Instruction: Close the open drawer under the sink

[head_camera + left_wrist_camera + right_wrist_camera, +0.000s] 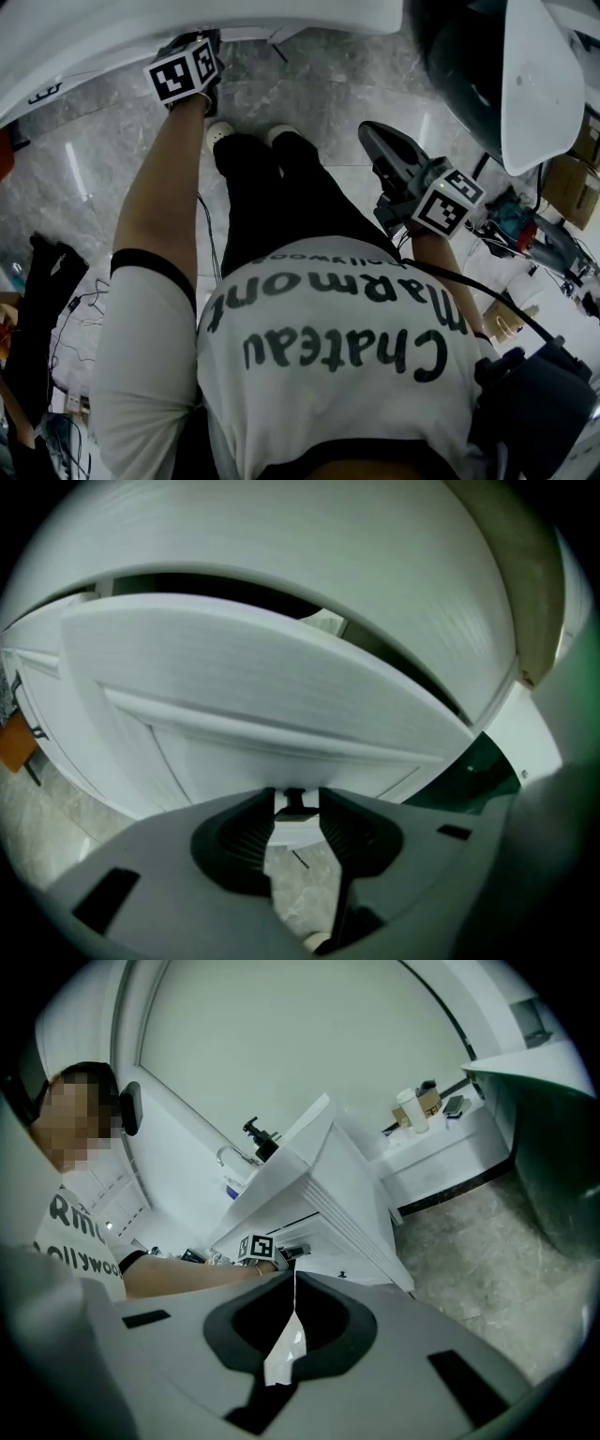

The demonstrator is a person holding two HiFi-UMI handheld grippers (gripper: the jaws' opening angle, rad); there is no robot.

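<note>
One open drawer (253,672), two grippers, one small knob (296,802) and one person make up the count.

The drawer is plain white. Its flat front stands out from the cabinet, with a dark gap between its top edge and the curved white sink (309,546) above. A stepped moulding runs along the front's lower part. It sits directly under the sink, at the far left end of the person's reach.

The left gripper (194,47) is at the drawer front. The left arm is stretched out nearly straight, with the forearm bare, and the gripper points downward. Its jaws stand wide apart. The knob sits in the gap at their tips, but it cannot be made out whether the pads press on it.

Below, in the middle of the head view, the person's two pale shoes (221,131) stand on the grey marble floor (84,169). The person's legs are in dark trousers.

On the right, the right gripper (373,139) is held well away from the cabinet. The arm is bent and the hand is close to the body. It tilts slightly down over the floor, and its jaws are pressed together with nothing between them.
</note>
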